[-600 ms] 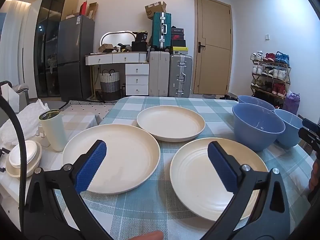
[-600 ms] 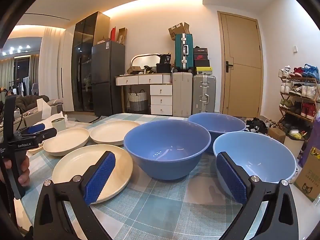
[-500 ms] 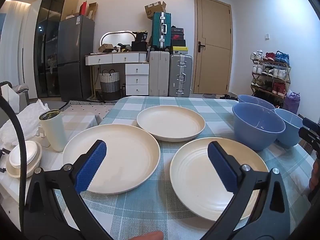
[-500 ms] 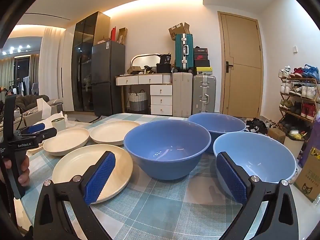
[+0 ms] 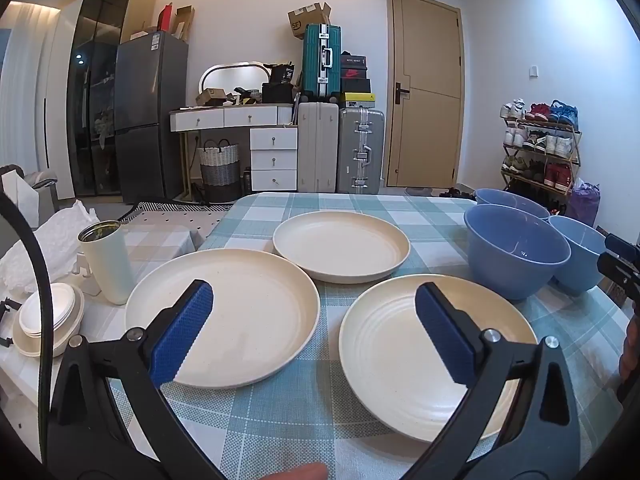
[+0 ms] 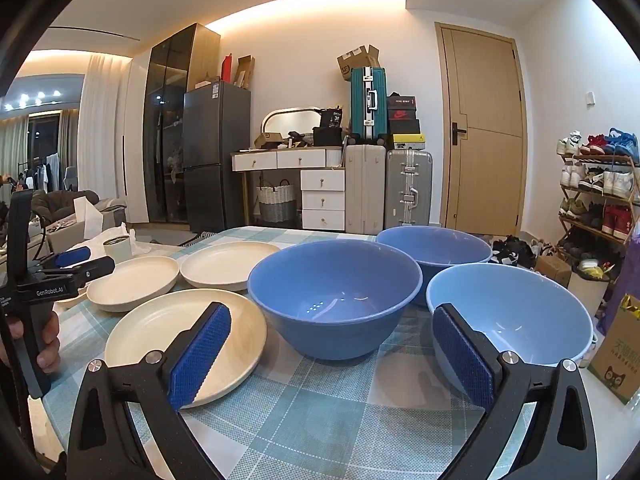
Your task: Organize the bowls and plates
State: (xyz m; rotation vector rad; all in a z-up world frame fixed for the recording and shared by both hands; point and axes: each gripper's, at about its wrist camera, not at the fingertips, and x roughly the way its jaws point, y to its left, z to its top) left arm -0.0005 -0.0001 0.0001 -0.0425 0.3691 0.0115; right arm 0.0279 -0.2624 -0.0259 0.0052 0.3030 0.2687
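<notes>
Three cream plates lie on the checked tablecloth: a near left plate [image 5: 240, 312], a far plate [image 5: 340, 244] and a ribbed near right plate [image 5: 404, 344]. Three blue bowls stand to the right: a darker front bowl [image 6: 334, 296], a back bowl [image 6: 434, 246] and a paler bowl [image 6: 516, 312]. My left gripper [image 5: 314, 308] is open and empty, above the gap between the two near plates. My right gripper [image 6: 332, 328] is open and empty, just short of the darker front bowl. The left gripper also shows in the right wrist view [image 6: 76, 260].
A white tumbler [image 5: 106, 262] and stacked small white dishes [image 5: 46, 318] sit left of the plates on a side surface. A cardboard box [image 6: 614, 364] stands by the table's right edge. Suitcases, drawers and a shoe rack stand beyond the table.
</notes>
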